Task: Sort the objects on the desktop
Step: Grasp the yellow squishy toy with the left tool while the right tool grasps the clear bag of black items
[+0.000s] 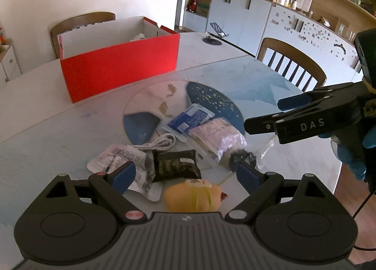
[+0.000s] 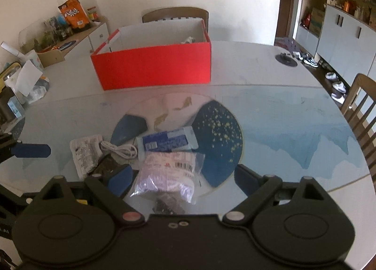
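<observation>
Desktop objects lie heaped on the round glass-topped table (image 2: pixel 293 115), none gripped. Left gripper (image 1: pixel 185 175), jaws wide and empty, hovers low over a yellow rubber toy (image 1: pixel 192 196) and a dark camouflage-print packet (image 1: pixel 176 166). Right gripper (image 2: pixel 181 179), jaws likewise wide and empty, hangs above a clear plastic bag with pale purple printing (image 2: pixel 169 173). Beyond these lie a blue-and-white sachet (image 2: pixel 168 142), a coiled white cable (image 2: pixel 119 150) and a white printed pouch (image 2: pixel 85 152). Judged step: selecting an item; the next move calls for lowering, closing on one piece, then carrying it to the open red cardboard box (image 2: pixel 155 65) farther back, well apart from the heap.
</observation>
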Available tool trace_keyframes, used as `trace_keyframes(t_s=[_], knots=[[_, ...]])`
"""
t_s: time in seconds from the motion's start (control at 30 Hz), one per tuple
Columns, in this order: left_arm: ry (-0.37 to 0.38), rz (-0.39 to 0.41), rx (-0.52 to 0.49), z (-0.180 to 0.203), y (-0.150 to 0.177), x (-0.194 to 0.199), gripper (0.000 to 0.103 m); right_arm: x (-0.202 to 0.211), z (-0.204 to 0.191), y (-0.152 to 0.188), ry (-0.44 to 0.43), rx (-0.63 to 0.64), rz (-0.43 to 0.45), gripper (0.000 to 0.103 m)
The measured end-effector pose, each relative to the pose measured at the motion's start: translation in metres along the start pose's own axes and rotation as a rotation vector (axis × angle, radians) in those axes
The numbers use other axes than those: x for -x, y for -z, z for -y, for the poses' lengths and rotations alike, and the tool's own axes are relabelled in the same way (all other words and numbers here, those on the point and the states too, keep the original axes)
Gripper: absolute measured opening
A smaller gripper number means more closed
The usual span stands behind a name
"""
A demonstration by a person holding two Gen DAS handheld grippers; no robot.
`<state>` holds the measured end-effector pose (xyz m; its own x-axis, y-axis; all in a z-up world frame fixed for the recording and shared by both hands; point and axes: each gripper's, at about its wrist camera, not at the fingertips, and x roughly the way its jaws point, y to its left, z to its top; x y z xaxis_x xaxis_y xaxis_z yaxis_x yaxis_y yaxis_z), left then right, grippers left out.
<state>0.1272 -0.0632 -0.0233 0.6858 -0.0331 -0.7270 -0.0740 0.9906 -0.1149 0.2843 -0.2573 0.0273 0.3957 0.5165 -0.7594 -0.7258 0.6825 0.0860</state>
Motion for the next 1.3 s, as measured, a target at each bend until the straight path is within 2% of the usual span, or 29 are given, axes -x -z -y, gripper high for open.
trace_keyframes(t_s=[0.53, 0.8, 1.1, 1.3], knots=[[-0.001, -0.041, -0.002, 0.009, 0.025, -0.024, 0.093, -0.023, -0.001, 0.028, 0.01, -0.054, -0.067, 0.092], [-0.027, -0.054, 0.011, 0.012, 0.034, -0.039, 0.093, -0.041, -0.004, 0.04, 0.019, -0.093, -0.109, 0.09], [-0.044, -0.039, 0.03, 0.011, 0.037, -0.045, 0.093, -0.056, -0.005, 0.044, 0.032, -0.151, -0.141, 0.075], [-0.021, -0.035, 0.027, 0.013, 0.039, -0.045, 0.093, -0.06, -0.006, 0.046, 0.036, -0.154, -0.158, 0.066]])
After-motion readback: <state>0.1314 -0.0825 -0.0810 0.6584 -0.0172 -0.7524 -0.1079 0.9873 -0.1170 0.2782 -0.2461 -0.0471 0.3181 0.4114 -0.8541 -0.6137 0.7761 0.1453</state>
